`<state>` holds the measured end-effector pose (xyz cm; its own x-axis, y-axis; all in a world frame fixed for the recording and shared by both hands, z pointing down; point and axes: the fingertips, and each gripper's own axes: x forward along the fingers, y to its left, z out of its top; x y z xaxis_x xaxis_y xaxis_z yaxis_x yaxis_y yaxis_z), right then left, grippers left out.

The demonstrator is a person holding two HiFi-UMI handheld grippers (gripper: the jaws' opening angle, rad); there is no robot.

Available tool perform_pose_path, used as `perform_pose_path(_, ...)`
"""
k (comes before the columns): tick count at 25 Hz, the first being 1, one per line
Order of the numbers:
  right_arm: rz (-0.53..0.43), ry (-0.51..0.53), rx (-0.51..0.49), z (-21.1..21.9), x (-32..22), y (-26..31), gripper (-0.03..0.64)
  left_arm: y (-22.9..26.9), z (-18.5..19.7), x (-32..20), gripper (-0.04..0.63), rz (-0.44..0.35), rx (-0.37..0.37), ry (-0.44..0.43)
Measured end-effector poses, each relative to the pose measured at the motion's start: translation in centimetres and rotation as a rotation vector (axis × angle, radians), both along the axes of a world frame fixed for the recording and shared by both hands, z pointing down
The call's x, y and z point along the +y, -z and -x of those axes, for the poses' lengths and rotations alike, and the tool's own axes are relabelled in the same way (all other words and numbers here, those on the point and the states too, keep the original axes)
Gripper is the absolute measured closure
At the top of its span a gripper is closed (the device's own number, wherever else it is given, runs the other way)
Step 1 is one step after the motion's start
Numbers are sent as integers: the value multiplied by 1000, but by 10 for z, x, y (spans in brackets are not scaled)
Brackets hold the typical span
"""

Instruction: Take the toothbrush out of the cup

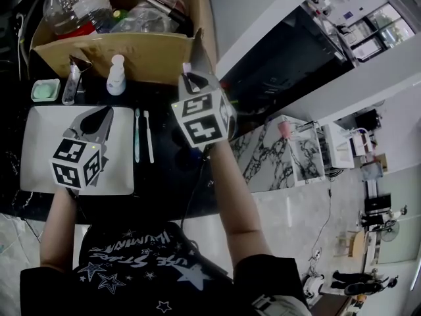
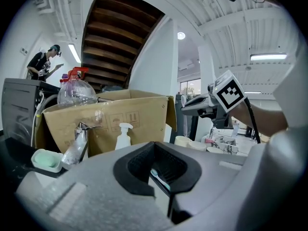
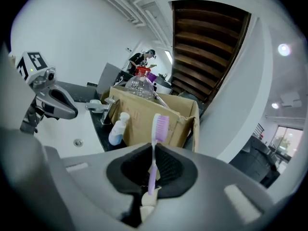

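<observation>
Toothbrush: purple handle, white neck (image 3: pixel 153 174), standing upright with its pink-purple bristles on top, clear of any cup.
Right hand-held gripper (image 1: pixel 191 79): pinching the toothbrush by the lower handle, jaws pressed onto it, raised over the dark desk (image 1: pixel 164 170) near the right corner of the cardboard box (image 1: pixel 125 48).
Left hand-held gripper (image 1: pixel 97 117): jaws drawn together to a thin slit, nothing held, over the white basin (image 1: pixel 39 170).
Other brushes: a teal brush (image 1: pixel 137 135) and a white brush (image 1: pixel 148 137) lie side by side, flat along the basin's right edge.
Behind the basin: pump bottle (image 1: pixel 116 76), tap (image 1: pixel 71 81) and green soap dish (image 1: pixel 46 91), in a row before the box.
Box contents: clear plastic bottles (image 1: pixel 75 5).
</observation>
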<state>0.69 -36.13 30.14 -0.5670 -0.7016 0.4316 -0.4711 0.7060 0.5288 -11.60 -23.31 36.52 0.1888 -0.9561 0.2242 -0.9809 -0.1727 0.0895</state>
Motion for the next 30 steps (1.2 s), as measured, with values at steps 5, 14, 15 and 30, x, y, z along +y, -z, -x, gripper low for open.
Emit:
perform_pose_path(5,77,24,-31,12,31,-12,591,-4,3,20,586,8,6,-18)
perform_pose_path(14,324,-9,-27,5,77,-71,591,-23,5,53,586,56,36,-59)
perform_pose_path(15,354,-15,-22,3,81,-78,591,-25,4,55,586,60,38,-65)
perform_pose_path(30,682,-165,-94,-9,99,-151,594,-38,1,68,586,82,52,-112)
